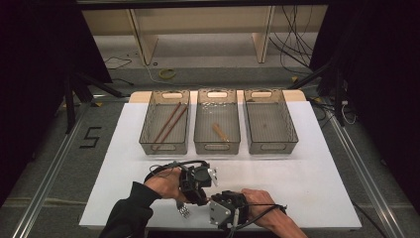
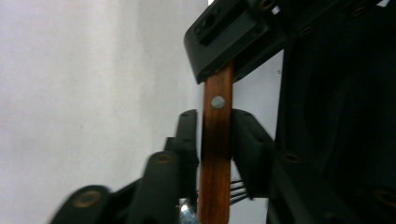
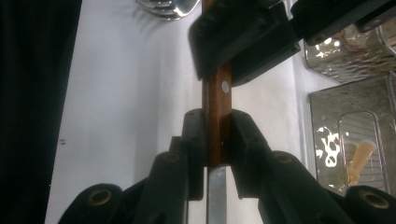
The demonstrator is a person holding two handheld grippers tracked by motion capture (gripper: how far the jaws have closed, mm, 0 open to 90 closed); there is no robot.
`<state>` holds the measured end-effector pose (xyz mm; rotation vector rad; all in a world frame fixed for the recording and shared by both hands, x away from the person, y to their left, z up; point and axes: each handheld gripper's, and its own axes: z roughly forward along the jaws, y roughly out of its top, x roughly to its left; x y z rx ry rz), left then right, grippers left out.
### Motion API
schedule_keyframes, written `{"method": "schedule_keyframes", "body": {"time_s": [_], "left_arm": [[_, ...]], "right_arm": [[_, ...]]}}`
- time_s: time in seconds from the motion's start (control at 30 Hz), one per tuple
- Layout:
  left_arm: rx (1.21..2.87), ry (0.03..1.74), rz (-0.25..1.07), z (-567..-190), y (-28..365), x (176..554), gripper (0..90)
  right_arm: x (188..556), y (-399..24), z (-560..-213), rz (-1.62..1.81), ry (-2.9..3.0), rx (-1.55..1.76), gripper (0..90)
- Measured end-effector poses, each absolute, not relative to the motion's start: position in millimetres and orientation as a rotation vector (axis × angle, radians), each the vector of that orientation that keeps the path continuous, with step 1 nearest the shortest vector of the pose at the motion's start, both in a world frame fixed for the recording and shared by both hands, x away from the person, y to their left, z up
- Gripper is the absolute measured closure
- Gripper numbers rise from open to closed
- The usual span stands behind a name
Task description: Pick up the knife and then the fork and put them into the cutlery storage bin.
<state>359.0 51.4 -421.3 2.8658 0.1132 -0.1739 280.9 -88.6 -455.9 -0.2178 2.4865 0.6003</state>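
Observation:
A utensil with a brown wooden handle [image 3: 217, 107], a round rivet and a flat metal blade [image 3: 217, 196] hangs between both grippers near the table's front edge. My right gripper [image 3: 217, 133] is shut on the handle where it meets the blade. My left gripper [image 2: 216, 135] faces it, its jaws standing close on either side of the same handle [image 2: 215, 154] with a thin gap, so it is open. In the high view the left gripper [image 1: 202, 197] and right gripper [image 1: 214, 201] meet tip to tip. Each gripper view shows the other gripper's black jaws around the handle farther up.
Shiny fork tines [image 1: 184, 210] lie on the white table [image 1: 307, 168] beside the grippers. Three clear bins stand at the back: the left bin [image 1: 165, 145] holds brown chopsticks [image 1: 168, 124], the middle bin [image 1: 217, 145] a short wooden piece [image 1: 219, 131], then the right bin [image 1: 270, 145].

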Motion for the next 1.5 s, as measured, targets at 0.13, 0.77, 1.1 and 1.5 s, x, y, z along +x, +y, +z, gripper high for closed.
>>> {"method": "schedule_keyframes", "body": {"time_s": [0.13, 0.77, 1.1, 1.5], "left_arm": [[2.849, 0.126, -0.150, -419.8, 52.9, 360.0, 61.7], [2.481, 0.414, 0.194, -377.2, 103.6, 371.9, 24.0], [2.300, 0.621, 0.250, -390.7, 141.8, 369.3, 22.3], [2.219, 0.785, 0.288, -423.5, 174.1, 363.4, 18.6]], "right_arm": [[282.1, -91.5, -452.9, 0.623, 2.491, -0.188, 78.1], [311.9, -137.2, -436.9, 0.703, 2.478, 0.085, 78.0], [356.6, -188.7, -400.9, 0.841, 2.398, 0.439, 77.9], [438.0, -237.9, -356.5, 0.939, 2.302, 0.905, 77.8]]}}
